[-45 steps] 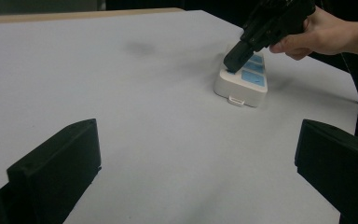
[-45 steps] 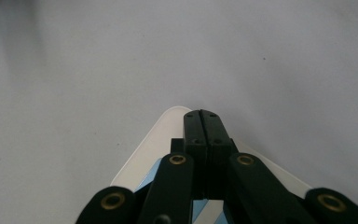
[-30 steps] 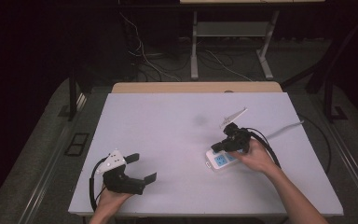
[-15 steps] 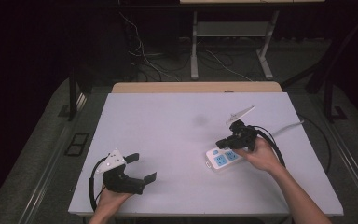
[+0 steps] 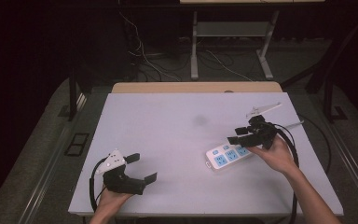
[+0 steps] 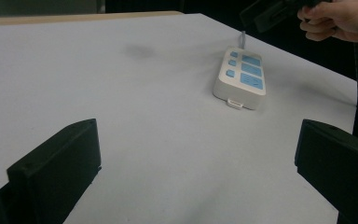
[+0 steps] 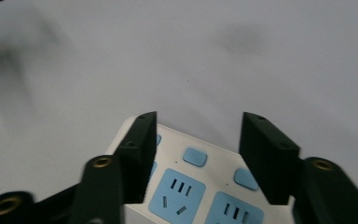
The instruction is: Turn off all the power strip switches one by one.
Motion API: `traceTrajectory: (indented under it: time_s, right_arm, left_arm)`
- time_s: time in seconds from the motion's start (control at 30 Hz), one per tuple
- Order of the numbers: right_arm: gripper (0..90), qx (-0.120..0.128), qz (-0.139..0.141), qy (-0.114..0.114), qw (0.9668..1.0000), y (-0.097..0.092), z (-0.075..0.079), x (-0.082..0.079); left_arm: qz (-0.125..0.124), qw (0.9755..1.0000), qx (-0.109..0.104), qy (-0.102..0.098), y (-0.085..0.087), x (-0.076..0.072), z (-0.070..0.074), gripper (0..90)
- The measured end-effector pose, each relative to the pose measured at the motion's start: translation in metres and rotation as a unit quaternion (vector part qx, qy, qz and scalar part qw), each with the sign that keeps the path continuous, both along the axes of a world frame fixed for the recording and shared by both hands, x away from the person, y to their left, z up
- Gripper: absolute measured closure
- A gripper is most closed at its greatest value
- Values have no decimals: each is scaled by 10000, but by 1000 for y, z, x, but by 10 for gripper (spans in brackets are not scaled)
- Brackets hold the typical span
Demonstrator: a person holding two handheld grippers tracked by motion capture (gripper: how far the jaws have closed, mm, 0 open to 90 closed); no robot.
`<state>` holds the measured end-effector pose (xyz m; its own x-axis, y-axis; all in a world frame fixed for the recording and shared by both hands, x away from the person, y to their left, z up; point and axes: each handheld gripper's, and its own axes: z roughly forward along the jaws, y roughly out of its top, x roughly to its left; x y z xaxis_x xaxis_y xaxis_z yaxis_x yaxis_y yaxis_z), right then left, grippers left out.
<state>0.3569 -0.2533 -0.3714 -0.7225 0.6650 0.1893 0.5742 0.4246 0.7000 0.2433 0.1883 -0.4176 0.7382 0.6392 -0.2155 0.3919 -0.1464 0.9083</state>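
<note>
A white power strip (image 5: 227,155) with blue sockets and buttons lies flat on the white table (image 5: 177,135), right of centre. My right gripper (image 5: 239,135) hovers just above its far end, open, with nothing between the jaws. In the right gripper view the power strip (image 7: 200,186) sits under the open right gripper (image 7: 196,140). My left gripper (image 5: 141,168) rests low at the table's front left, open and empty. The left gripper view shows the power strip (image 6: 240,82) far ahead beyond the wide-apart left gripper (image 6: 196,154).
The strip's black cable (image 5: 293,149) loops off the table's right side. A faint dark smudge (image 5: 199,120) marks the table middle. Beyond the far edge stand a metal frame (image 5: 228,37) and floor cables (image 5: 140,46).
My right gripper has lifted and drawn back to the right off the power strip, which stays on the table. The left gripper has not moved.
</note>
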Motion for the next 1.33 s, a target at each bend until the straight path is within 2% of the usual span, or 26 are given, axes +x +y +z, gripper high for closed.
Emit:
traceTrajectory:
  time_s: [0.1,0.13,0.2,0.23,0.53,0.57,0.63,0.67,0.97,1.17,1.33]
  right_arm:
    - [135,136,-223,-61,9996,-8,4,-7]
    - [99,150,-313,-98,9994,-10,5,-10]
    - [96,209,-369,-144,9990,-13,6,-13]
    - [3,273,-465,-314,9981,-19,6,-23]
    - [3,636,-649,-337,9953,-38,-1,-50]
    - [3,705,-684,-333,9946,-42,-4,-56]
    - [3,749,-698,-323,9942,-43,-6,-59]
    - [4,849,-729,-324,9932,-47,-12,-67]
    - [4,968,-901,-352,9906,-56,-38,-92]
    - [4,959,-922,-385,9904,-55,-48,-105]
    - [4,942,-904,-401,9906,-56,-52,-109]
  left_arm:
    - [8,10000,-5,-10,1,0,0,0]
    - [14,10000,-12,-11,1,0,0,0]
    - [20,10000,-17,-14,1,0,1,0]
    - [31,10000,-37,-6,1,-1,1,0]
    - [40,10000,-47,-26,1,-2,1,0]
    - [45,10000,-49,-29,1,-2,1,0]
    - [54,10000,-58,-33,1,-2,1,0]
    - [57,10000,-58,-36,2,-2,2,0]
    - [60,10000,-58,-42,2,-2,2,0]
    - [63,10000,-66,-41,2,-2,2,0]
    - [48,10000,-40,-39,2,-2,2,0]
